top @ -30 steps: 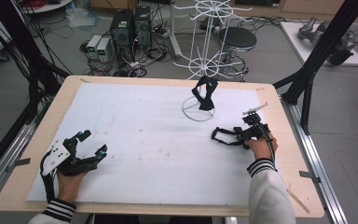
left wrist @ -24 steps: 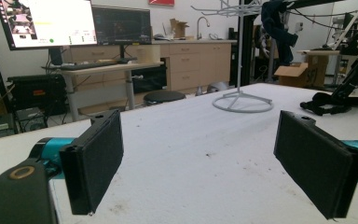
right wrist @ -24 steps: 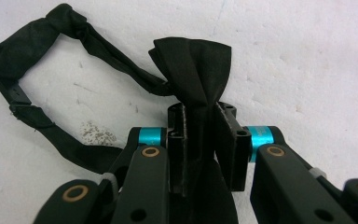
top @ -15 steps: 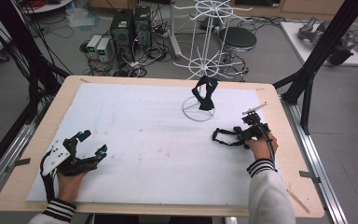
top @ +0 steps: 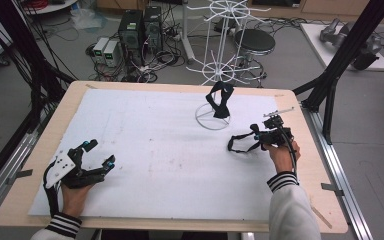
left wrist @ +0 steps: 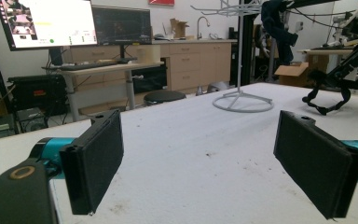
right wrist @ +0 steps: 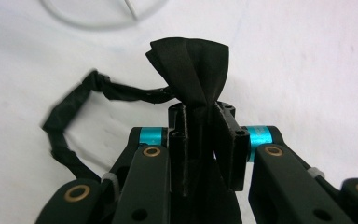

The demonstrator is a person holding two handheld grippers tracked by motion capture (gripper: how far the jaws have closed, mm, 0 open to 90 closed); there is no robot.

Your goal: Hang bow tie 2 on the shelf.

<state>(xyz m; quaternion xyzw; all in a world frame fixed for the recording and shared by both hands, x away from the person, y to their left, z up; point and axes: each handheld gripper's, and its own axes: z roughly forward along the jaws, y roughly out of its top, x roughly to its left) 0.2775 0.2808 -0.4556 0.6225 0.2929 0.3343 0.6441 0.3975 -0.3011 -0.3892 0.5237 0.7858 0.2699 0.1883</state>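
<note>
Nothing shifted since the earlier frames, right claw (top: pixel 261 138) clamped on a black bow tie (right wrist: pixel 190 71) just beside the white wire stand (top: pixel 219 67), strap (top: pixel 237 143) trailing on the bench (top: pixel 150 135), left claw (top: pixel 97 154) spread wide, holding nothing, well apart from the stand.

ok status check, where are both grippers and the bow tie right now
Left gripper open, resting on white table cover. Right gripper shut on black fabric bow tie, strap trailing. White wire rack ahead, second black bow tie hanging.
</note>
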